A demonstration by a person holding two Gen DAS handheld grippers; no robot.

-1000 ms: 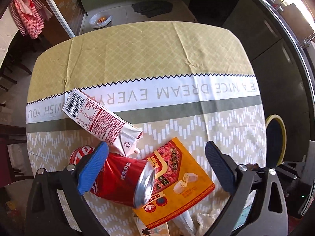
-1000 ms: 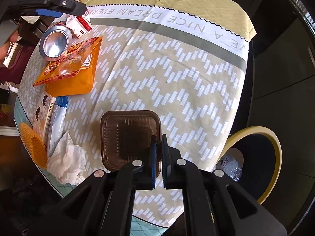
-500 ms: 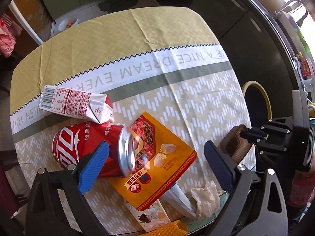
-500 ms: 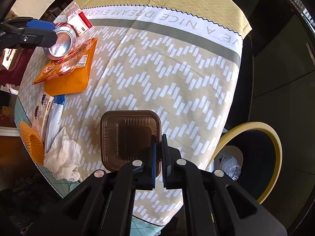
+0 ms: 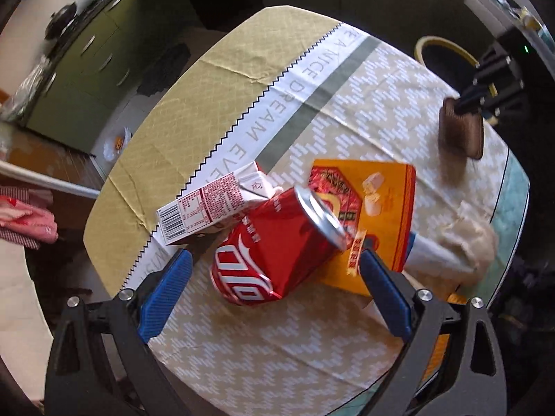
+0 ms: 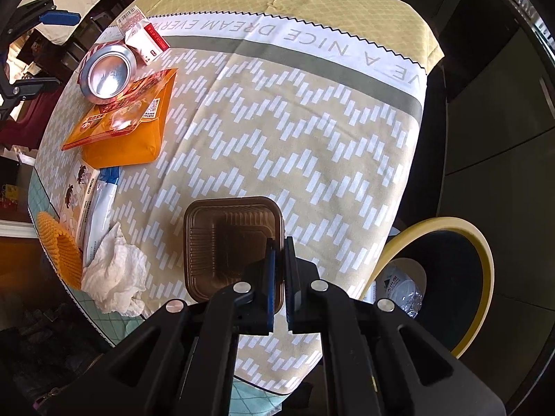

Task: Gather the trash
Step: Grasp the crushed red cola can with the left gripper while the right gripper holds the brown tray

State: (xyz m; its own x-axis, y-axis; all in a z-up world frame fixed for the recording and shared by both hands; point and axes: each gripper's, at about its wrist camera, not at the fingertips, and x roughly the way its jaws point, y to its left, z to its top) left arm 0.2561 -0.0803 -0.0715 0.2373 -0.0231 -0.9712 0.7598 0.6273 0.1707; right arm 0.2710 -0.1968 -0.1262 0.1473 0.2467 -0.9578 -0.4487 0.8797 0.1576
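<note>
My left gripper (image 5: 274,270) is open, its blue fingers astride a red cola can (image 5: 277,246) that lies on its side on the table. A red-and-white carton (image 5: 211,208) lies beside the can, and an orange snack pouch (image 5: 378,215) lies under it. My right gripper (image 6: 280,253) is shut on the rim of a brown plastic tray (image 6: 222,239), held just above the table near the front edge. The can (image 6: 107,72), carton (image 6: 144,38) and pouch (image 6: 128,131) show far left in the right wrist view.
A yellow-rimmed trash bin (image 6: 447,277) stands on the floor at the table's right, also seen in the left wrist view (image 5: 440,52). Crumpled tissue (image 6: 114,277), a tube (image 6: 100,215), a small box (image 6: 78,190) and an orange ribbed cup (image 6: 57,253) lie at the near-left table edge.
My left gripper has swung round and closed in on the can, which now sits between its open fingers. The right gripper holds the brown tray almost still.
</note>
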